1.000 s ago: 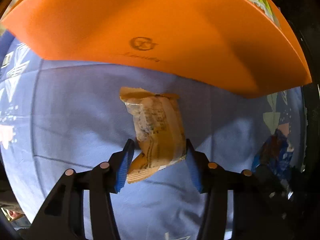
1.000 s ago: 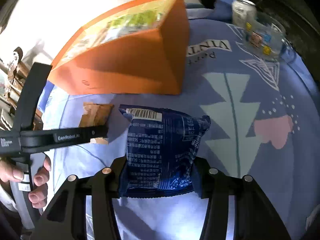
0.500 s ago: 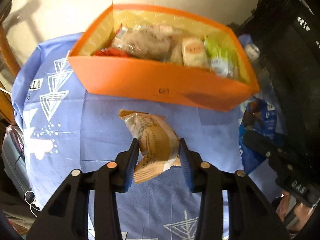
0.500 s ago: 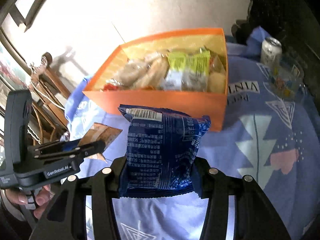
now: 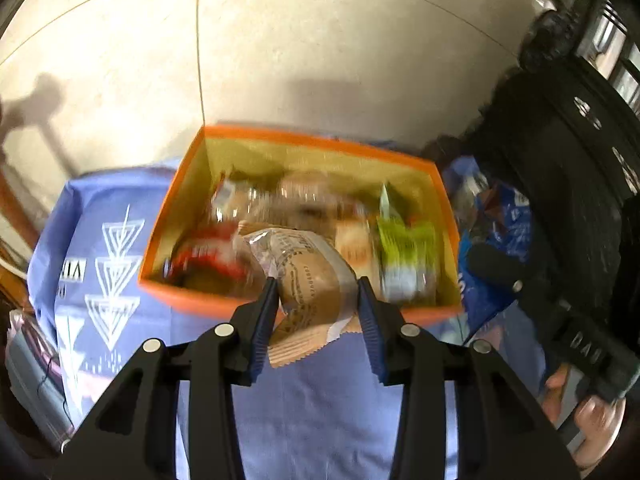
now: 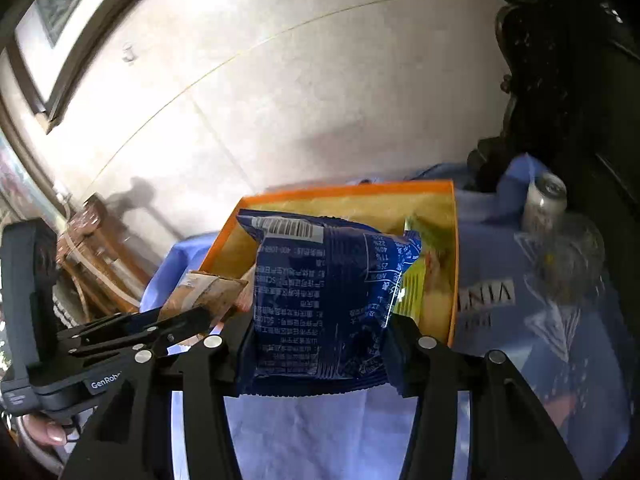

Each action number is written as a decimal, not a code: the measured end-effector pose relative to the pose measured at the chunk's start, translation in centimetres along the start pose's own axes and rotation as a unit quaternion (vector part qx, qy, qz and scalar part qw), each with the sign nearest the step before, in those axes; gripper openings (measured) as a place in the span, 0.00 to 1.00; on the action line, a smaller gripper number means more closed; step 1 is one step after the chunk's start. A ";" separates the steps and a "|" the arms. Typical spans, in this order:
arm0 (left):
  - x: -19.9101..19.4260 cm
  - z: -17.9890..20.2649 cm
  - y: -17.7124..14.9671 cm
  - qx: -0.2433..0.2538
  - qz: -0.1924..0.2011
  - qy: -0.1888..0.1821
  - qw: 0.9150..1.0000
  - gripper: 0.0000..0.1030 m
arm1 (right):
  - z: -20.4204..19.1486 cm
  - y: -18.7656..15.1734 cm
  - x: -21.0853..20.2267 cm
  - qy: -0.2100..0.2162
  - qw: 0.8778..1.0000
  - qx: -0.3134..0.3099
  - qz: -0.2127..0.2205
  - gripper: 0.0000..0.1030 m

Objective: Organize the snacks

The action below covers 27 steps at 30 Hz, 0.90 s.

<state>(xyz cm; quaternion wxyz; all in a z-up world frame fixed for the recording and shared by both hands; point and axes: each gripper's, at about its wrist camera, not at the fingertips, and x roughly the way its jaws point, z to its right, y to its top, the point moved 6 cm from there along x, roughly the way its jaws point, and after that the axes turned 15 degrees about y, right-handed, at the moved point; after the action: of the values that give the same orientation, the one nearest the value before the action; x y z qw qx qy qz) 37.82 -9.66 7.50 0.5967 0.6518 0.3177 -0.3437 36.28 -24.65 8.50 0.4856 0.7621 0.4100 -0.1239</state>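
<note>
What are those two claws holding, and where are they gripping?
The left gripper pinches a tan snack packet across its lower half. The right gripper clamps a blue snack bag by its lower sides.

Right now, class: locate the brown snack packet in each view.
Left wrist view: the brown snack packet sits centre, clamped between the left gripper fingers.
Right wrist view: the packet is at left, beside the blue snack bag.
Shared landmark: the orange box.

Both grippers, left gripper (image 5: 318, 316) and right gripper (image 6: 320, 344), are black with silver screws and ribbed blue fingers (image 5: 370, 328); bare-skinned hands grip their handles.
</note>
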 end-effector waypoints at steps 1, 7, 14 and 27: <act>0.9 0.1 1.2 -0.001 0.004 0.006 1.000 0.38 | 0.4 0.5 0.6 -0.002 1.000 0.005 0.003 0.50; 5.2 0.1 3.3 0.002 -0.002 0.073 0.997 0.79 | 3.2 2.0 3.9 -0.053 0.998 0.033 0.013 0.72; 5.3 -0.7 1.4 -0.001 -0.005 0.091 0.996 0.90 | 3.2 0.9 3.0 -0.084 0.996 0.002 0.011 0.76; 0.3 -1.1 -2.2 0.002 0.013 0.086 0.996 0.94 | -0.9 -3.7 -0.6 -0.084 0.996 -0.042 -0.002 0.77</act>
<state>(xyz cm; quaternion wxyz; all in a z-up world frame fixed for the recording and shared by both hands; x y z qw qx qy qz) 36.26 -8.34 6.06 0.5707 0.6842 0.3585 -0.2787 32.91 -23.47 6.95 0.5497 0.7271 0.3742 -0.1706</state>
